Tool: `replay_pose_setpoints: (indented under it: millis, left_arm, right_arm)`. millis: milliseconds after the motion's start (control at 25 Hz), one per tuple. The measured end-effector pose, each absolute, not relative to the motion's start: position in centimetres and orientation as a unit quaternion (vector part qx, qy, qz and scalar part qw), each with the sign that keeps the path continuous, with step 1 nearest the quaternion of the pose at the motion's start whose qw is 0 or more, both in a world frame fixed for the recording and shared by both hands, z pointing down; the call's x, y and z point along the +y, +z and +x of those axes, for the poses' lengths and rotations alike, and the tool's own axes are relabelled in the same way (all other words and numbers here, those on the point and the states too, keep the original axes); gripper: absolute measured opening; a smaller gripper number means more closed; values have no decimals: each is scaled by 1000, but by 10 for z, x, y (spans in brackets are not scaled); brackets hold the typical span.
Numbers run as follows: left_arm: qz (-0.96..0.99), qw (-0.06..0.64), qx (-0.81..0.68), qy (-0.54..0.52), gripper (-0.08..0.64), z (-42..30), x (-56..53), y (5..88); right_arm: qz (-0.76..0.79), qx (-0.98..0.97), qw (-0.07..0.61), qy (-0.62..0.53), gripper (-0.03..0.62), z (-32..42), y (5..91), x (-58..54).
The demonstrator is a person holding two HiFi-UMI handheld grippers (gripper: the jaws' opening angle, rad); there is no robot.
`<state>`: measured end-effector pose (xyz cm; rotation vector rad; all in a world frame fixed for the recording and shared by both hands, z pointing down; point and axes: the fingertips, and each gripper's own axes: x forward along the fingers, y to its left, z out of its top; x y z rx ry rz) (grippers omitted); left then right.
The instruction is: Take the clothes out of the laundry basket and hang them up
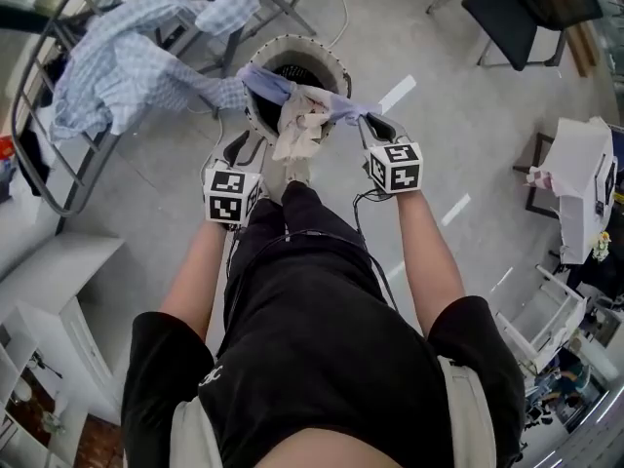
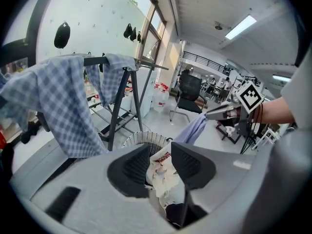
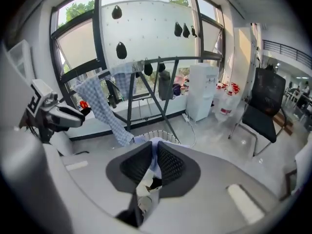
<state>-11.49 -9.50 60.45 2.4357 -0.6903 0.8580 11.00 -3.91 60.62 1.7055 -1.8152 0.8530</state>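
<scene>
A round white mesh laundry basket (image 1: pixel 334 63) stands on the floor in front of me. Above it a lavender garment (image 1: pixel 265 82) stretches to my right gripper (image 1: pixel 363 123), whose jaws are shut on it (image 3: pixel 153 162). A cream garment (image 1: pixel 297 130) with red print hangs beside it. In the left gripper view that cream garment (image 2: pixel 158 172) fills the gap of my left gripper (image 2: pixel 161 165), whose pads are closed on it. In the head view the left gripper (image 1: pixel 255 146) sits at the basket's near left. A blue checked shirt (image 1: pixel 117 57) hangs on the drying rack (image 1: pixel 58 144).
The drying rack stands far left of the basket. A black chair (image 1: pixel 517 13) is at the far right, and a white cart (image 1: pixel 580 183) holding cloth at the right edge. White shelving (image 1: pixel 49 271) lies at the near left. A water dispenser (image 3: pixel 202 89) stands by the window.
</scene>
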Motion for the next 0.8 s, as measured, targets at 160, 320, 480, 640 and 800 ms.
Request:
replay_pose_setpoints:
  millis: [160, 320, 480, 640, 800]
  left_arm:
    - [893, 224, -244, 305, 149, -116, -96, 593]
    - [898, 222, -243, 294, 153, -119, -97, 581]
    - [898, 223, -245, 288, 155, -128, -95, 575]
    - [901, 222, -241, 283, 161, -127, -96, 577]
    - [912, 186, -207, 302, 178, -121, -105, 590]
  right_arm:
    - [650, -674, 204, 284, 49, 112, 544, -48]
    - [665, -681, 172, 253, 49, 112, 491, -52]
    - [666, -698, 151, 217, 48, 106, 441, -56]
    - [646, -728, 135, 186, 48, 93, 402, -55]
    - [618, -758, 124, 167, 48, 73, 380, -54]
